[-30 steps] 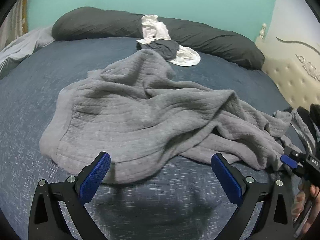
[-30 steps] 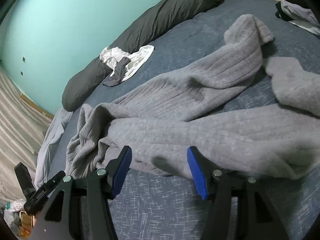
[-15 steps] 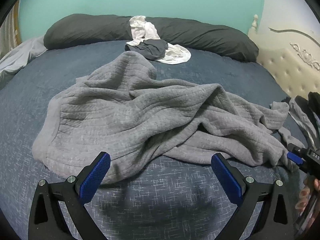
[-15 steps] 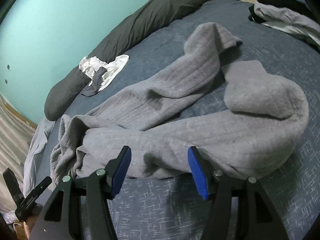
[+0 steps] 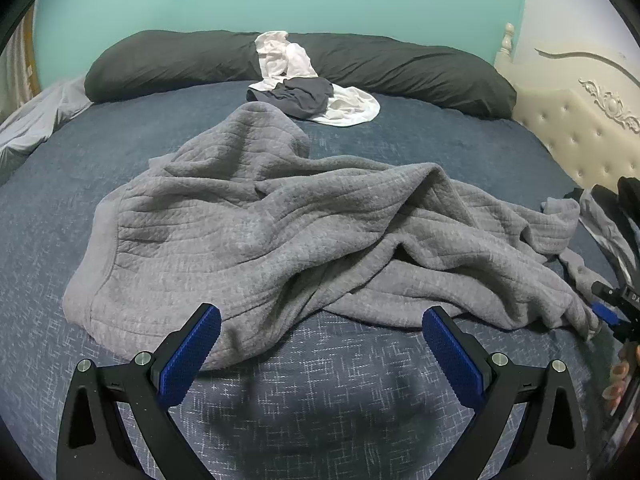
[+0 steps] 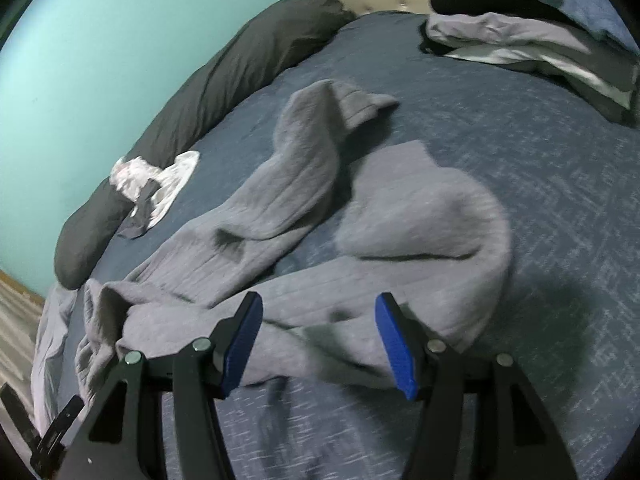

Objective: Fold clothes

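A crumpled grey knit garment (image 5: 280,236) lies spread over the dark blue bed (image 5: 340,400). My left gripper (image 5: 320,344) hovers open just short of its near hem, with nothing between the blue pads. In the right wrist view the same grey garment (image 6: 400,232) shows a sleeve stretched toward the pillow and a folded-over bulge. My right gripper (image 6: 320,340) hangs open above the garment's near edge, its blue pads apart and gripping nothing. The right gripper's blue tip (image 5: 604,314) and a hand (image 5: 620,380) also show at the right edge of the left wrist view.
A long dark bolster pillow (image 5: 400,68) lies along the teal wall. White and dark clothes (image 5: 316,96) sit in front of it. More dark and light clothes (image 6: 540,44) are piled at the bed's far right. A cream tufted headboard (image 5: 580,132) stands on the right.
The right gripper has swung sideways along the garment's edge and rolled, bringing the folded bulge and the clothes pile into view. The left gripper has barely moved.
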`<state>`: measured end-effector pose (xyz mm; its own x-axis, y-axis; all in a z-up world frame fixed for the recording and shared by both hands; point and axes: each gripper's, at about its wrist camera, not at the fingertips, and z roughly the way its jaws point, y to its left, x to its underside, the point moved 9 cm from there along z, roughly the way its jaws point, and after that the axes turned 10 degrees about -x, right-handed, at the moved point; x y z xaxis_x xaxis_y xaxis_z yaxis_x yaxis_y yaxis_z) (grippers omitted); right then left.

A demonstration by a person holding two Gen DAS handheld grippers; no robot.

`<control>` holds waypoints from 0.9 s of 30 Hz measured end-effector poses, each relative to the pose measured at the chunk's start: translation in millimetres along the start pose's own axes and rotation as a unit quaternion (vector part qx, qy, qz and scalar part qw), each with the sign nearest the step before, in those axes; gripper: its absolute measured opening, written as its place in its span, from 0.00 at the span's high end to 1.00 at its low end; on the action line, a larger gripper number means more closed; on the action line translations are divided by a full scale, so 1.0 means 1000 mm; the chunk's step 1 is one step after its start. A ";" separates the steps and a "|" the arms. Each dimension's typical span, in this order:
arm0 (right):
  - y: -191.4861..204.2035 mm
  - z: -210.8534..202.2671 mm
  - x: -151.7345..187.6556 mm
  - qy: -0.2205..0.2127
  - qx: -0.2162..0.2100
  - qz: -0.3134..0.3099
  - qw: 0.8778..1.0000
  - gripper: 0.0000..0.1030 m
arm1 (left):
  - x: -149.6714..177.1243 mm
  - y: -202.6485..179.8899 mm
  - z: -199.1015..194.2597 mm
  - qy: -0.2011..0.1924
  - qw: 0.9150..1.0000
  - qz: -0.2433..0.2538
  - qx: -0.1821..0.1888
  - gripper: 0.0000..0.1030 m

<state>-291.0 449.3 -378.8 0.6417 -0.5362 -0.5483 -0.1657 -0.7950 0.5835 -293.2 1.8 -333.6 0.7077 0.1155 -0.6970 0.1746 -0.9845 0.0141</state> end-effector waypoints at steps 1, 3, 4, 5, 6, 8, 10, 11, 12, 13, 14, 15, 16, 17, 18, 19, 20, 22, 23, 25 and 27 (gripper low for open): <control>-0.004 -0.002 -0.002 -0.004 0.007 0.003 1.000 0.42 | 0.000 0.000 0.000 0.000 1.000 0.001 0.000 0.00; -0.010 -0.007 -0.007 -0.014 0.021 0.005 1.000 0.42 | 0.000 0.000 0.000 -0.001 1.000 0.001 -0.001 0.00; -0.013 -0.009 -0.009 -0.020 0.027 0.006 0.999 0.42 | 0.000 -0.001 0.000 -0.001 1.000 0.001 -0.001 0.00; -0.016 -0.011 -0.011 -0.022 0.035 0.004 0.999 0.42 | 0.000 -0.001 0.000 0.000 1.000 0.001 0.000 0.00; -0.019 -0.013 -0.013 -0.025 0.042 0.003 0.999 0.42 | 0.000 -0.001 0.000 0.000 1.000 0.001 0.000 0.00; -0.024 -0.015 -0.016 -0.031 0.050 0.007 0.998 0.42 | 0.000 -0.001 0.000 0.000 1.000 0.003 -0.001 0.00; -0.030 -0.019 -0.018 -0.038 0.058 0.013 0.997 0.42 | 0.000 -0.001 -0.001 0.000 1.000 0.003 -0.001 0.00; -0.032 -0.021 -0.020 -0.043 0.062 0.015 0.997 0.42 | 0.000 -0.001 -0.001 0.000 1.000 0.002 -0.001 0.00; -0.034 -0.024 -0.021 -0.050 0.068 0.017 0.996 0.42 | 0.000 -0.001 -0.001 0.001 1.000 0.002 0.000 0.00; -0.037 -0.029 -0.024 -0.060 0.076 0.018 0.995 0.42 | 0.000 -0.001 -0.001 0.001 1.000 0.001 0.000 0.00; -0.040 -0.032 -0.026 -0.066 0.079 0.019 0.994 0.42 | 0.000 -0.001 -0.001 0.001 1.000 0.000 0.001 0.00; -0.042 -0.036 -0.029 -0.073 0.082 0.022 0.994 0.42 | 0.000 -0.001 -0.001 0.001 1.000 0.000 0.001 0.00; -0.046 -0.038 -0.030 -0.078 0.085 0.027 0.993 0.42 | 0.000 -0.001 -0.001 0.001 1.000 -0.001 0.001 0.00; -0.049 -0.041 -0.032 -0.082 0.087 0.032 0.992 0.42 | 0.000 -0.001 -0.001 0.001 1.000 -0.002 0.002 0.00; -0.053 -0.042 -0.033 -0.084 0.090 0.038 0.992 0.42 | 0.000 -0.001 -0.001 0.001 1.000 -0.002 0.002 0.00; -0.057 -0.044 -0.033 -0.085 0.091 0.044 0.991 0.42 | 0.001 -0.002 0.000 0.002 1.000 -0.001 0.002 0.00; -0.062 -0.046 -0.034 -0.086 0.092 0.049 0.991 0.42 | 0.001 -0.003 0.000 0.003 1.000 0.001 0.002 0.00; -0.068 -0.047 -0.036 -0.085 0.091 0.056 0.991 0.42 | 0.003 -0.005 0.001 0.005 1.000 0.003 0.003 0.00; -0.071 -0.047 -0.036 -0.083 0.090 0.058 0.991 0.42 | 0.003 -0.007 0.001 0.006 1.000 0.003 0.003 0.00; -0.076 -0.042 -0.036 -0.071 0.085 0.058 0.992 0.42 | 0.004 -0.010 0.001 0.007 1.000 0.005 0.005 0.00; -0.084 -0.031 -0.033 -0.047 0.078 0.062 0.994 0.42 | 0.006 -0.014 0.001 0.006 1.000 0.011 0.004 0.00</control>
<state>-275.0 542.7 -390.9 0.5375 -0.6505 -0.5366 -0.3572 -0.7521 0.5538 -292.7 16.0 -338.8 0.7201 0.0957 -0.6873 0.1535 -0.9879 0.0232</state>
